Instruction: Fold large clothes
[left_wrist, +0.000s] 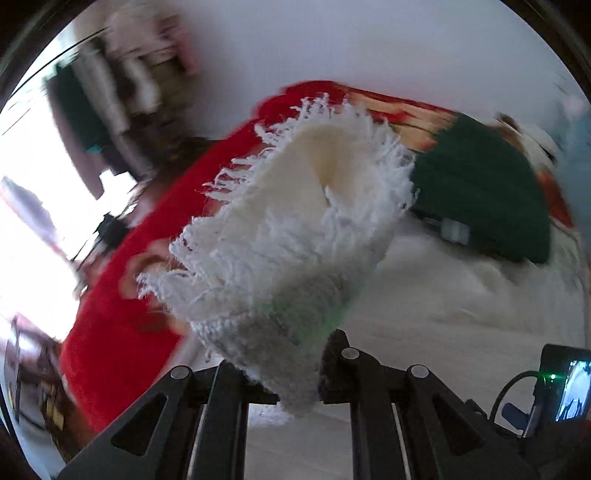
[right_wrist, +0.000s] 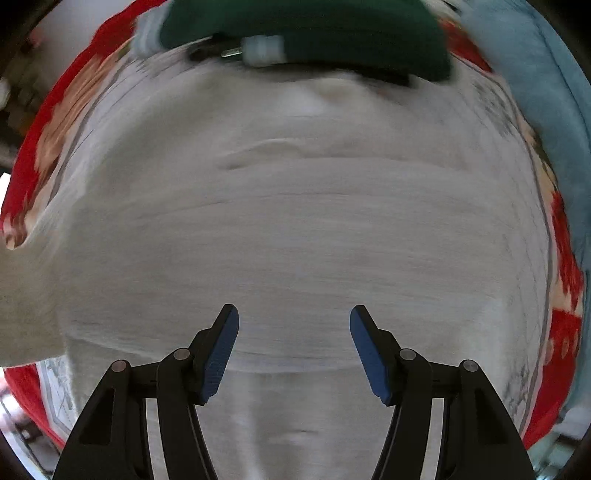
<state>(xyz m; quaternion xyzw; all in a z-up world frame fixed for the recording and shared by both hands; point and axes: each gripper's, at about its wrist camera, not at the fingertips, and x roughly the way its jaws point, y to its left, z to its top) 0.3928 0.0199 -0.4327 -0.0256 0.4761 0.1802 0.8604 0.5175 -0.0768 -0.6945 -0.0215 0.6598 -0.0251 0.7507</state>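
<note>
Two grippers are working over one pale garment. The left gripper (left_wrist: 291, 373) is clamping a bunched fold of the white fringed cloth (left_wrist: 288, 236), its jaws pressed together on the fabric so that the tasselled edge is standing up in front of the left wrist camera and hiding most of the near scene. Loose white tassels are fanning out along the upper and left edges of that raised fold.

In the right wrist view, the right gripper (right_wrist: 294, 350) is hovering with its jaws apart, nothing between the blue pads (right_wrist: 221, 350), just above the same white fringed cloth (right_wrist: 295, 221), which is lying spread flat and filling the middle of the frame. Shallow creases are running across its far half — whether the fingertips are touching the fabric cannot be told.

Under the cloth a red patterned blanket (right_wrist: 48, 122) is showing at the left and right margins. At the far edge a dark green garment (right_wrist: 314, 33) is lying on the spread cloth, with a small whitish object (right_wrist: 264, 50) just beside its near edge; what that object is cannot be made out. A light blue fabric (right_wrist: 546, 92) is sitting at the far right. Both views are motion-blurred.
</note>
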